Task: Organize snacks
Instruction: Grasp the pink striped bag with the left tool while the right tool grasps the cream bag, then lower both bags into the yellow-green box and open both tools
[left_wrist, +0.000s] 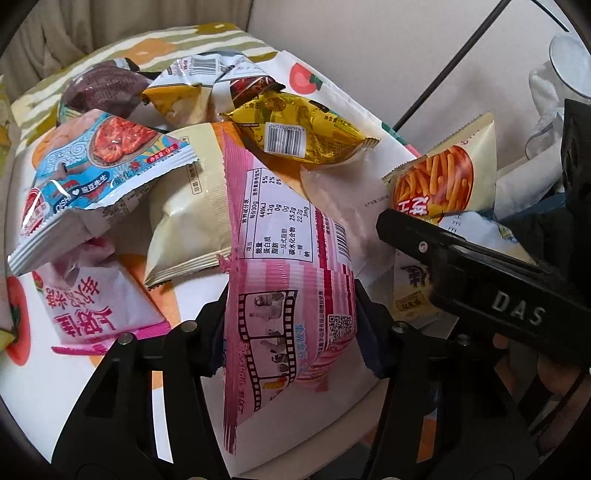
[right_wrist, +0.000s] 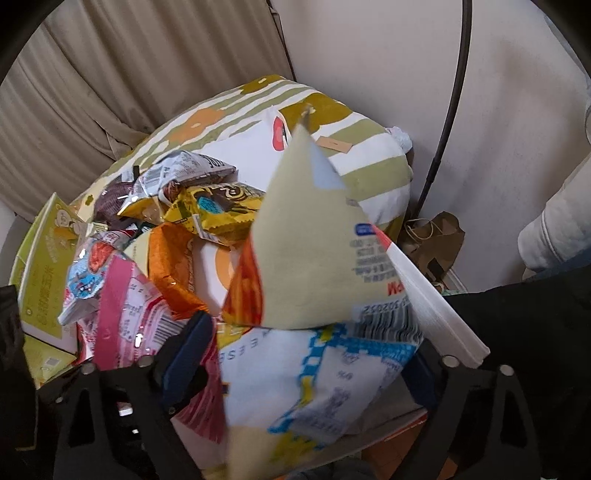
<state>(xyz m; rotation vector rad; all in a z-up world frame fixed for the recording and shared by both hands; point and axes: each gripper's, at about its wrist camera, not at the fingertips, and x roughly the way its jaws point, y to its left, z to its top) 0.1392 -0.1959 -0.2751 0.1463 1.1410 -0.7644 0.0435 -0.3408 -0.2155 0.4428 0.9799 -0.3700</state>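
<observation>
My left gripper is shut on a pink snack bag with a nutrition table and film-strip print, held above the pile. My right gripper is shut on a cream snack bag with orange sticks and a blue-and-white panel; that bag also shows in the left wrist view, with the right gripper's black body below it. A heap of snack bags lies on the white tomato-print cloth: a blue bag, a cream bag, a yellow bag, a purple bag.
A green-striped cushion lies behind the pile by the wall. A green box stands at the left. A brown paper bag sits on the floor at the right next to a black pole. A beige curtain hangs behind.
</observation>
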